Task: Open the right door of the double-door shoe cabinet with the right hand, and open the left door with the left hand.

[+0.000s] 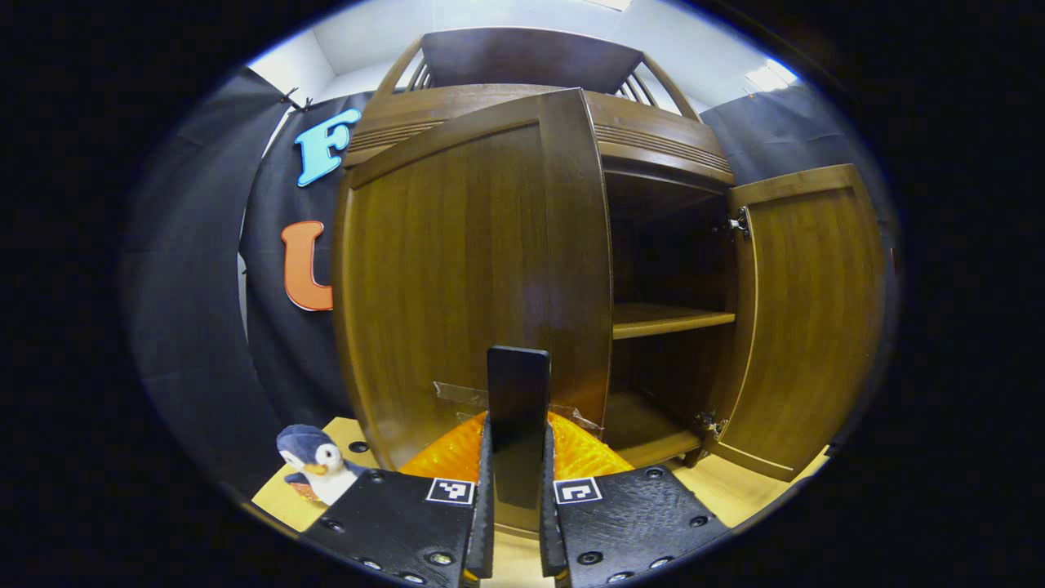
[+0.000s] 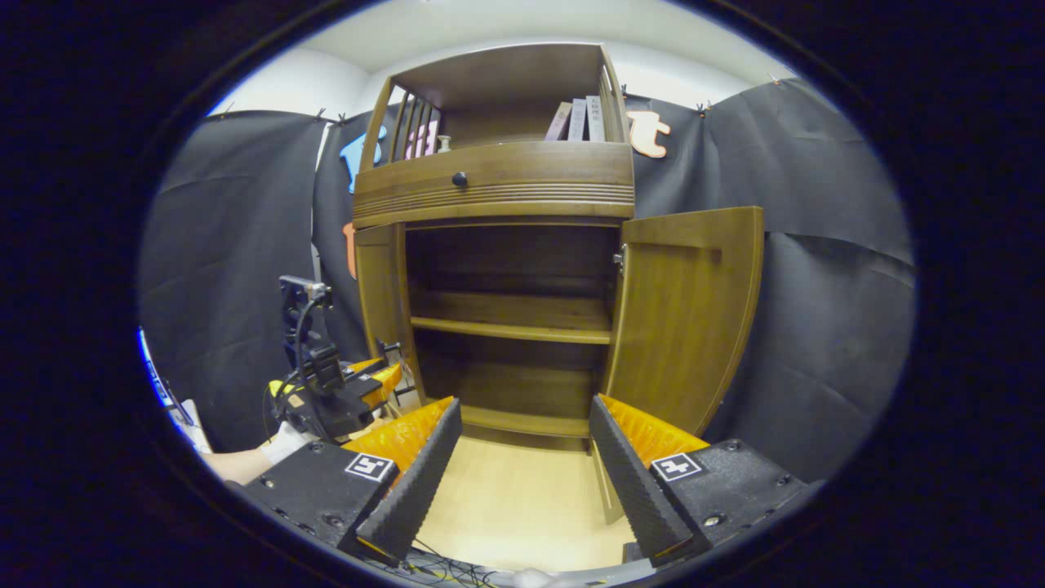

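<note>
While the left gripper [image 1: 518, 523] was clamped on the dark handle [image 1: 518, 408] of the left door [image 1: 457, 286], the right gripper [image 2: 522, 482] hung apart, holding nothing. The right door [image 2: 682, 318] stood wide; the left door, long axis upright, was part-swung. Next move, likely: pull it outward along its hinge arc.

Black cloth wall [image 2: 816, 245] behind — white ceiling [image 2: 490, 24], pale wooden floor [image 2: 506, 506]
</note>
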### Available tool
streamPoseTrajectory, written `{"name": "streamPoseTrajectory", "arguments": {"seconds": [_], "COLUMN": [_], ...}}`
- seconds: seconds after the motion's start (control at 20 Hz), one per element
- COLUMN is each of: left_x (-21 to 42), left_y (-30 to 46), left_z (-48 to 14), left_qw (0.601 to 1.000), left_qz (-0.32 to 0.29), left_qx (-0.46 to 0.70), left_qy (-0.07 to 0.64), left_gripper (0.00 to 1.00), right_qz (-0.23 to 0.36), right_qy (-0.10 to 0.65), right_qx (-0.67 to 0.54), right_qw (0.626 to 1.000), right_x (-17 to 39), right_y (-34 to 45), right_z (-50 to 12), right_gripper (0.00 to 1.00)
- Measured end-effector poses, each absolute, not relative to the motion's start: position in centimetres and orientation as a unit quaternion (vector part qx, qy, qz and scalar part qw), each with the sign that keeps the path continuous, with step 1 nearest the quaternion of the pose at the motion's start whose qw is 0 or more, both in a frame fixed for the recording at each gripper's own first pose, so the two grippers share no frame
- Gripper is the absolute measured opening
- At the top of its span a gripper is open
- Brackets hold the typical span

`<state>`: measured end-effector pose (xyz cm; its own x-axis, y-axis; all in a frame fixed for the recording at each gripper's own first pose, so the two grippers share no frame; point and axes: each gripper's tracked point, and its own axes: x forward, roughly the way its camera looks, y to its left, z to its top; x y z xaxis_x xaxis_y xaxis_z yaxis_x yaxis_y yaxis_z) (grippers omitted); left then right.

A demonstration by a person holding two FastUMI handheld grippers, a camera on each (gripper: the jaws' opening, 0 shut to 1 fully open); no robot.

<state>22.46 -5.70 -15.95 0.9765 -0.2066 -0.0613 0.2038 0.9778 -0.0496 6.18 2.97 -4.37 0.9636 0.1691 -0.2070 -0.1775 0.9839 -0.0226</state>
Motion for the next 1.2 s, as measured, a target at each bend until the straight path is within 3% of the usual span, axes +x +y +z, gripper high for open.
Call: {"name": "streamPoseTrajectory", "arguments": {"seconds": [0.1,0.25,0.4,0.45,1.2], "left_x": [21.2,19.5,18.4,18.2,15.7], "left_y": [-4.2,-2.3,-0.4,0.1,9.8], "left_z": [-16.0,-16.2,-16.3,-16.3,-17.0], "left_qw": [0.994,0.995,0.996,0.996,0.998], "left_qz": [-0.097,-0.085,-0.074,-0.075,-0.046], "left_qx": [-0.021,-0.029,-0.02,-0.021,-0.021], "left_qy": [0.035,0.039,0.042,0.039,0.031], "left_gripper": [0.29,0.12,0.12,0.06,0.01], "right_qz": [0.094,0.1,0.103,0.105,0.117], "right_qy": [0.104,0.104,0.1,0.099,0.103], "right_qx": [-0.019,-0.018,-0.019,-0.018,-0.018], "right_qw": [0.99,0.989,0.989,0.989,0.988], "right_x": [6.0,5.5,5.2,5.0,3.2], "right_y": [3.6,4.4,5.1,5.3,9.0], "right_z": [-4.5,-4.4,-4.2,-4.2,-4.9], "right_gripper": [1.0,1.0,1.0,1.0,1.0]}}
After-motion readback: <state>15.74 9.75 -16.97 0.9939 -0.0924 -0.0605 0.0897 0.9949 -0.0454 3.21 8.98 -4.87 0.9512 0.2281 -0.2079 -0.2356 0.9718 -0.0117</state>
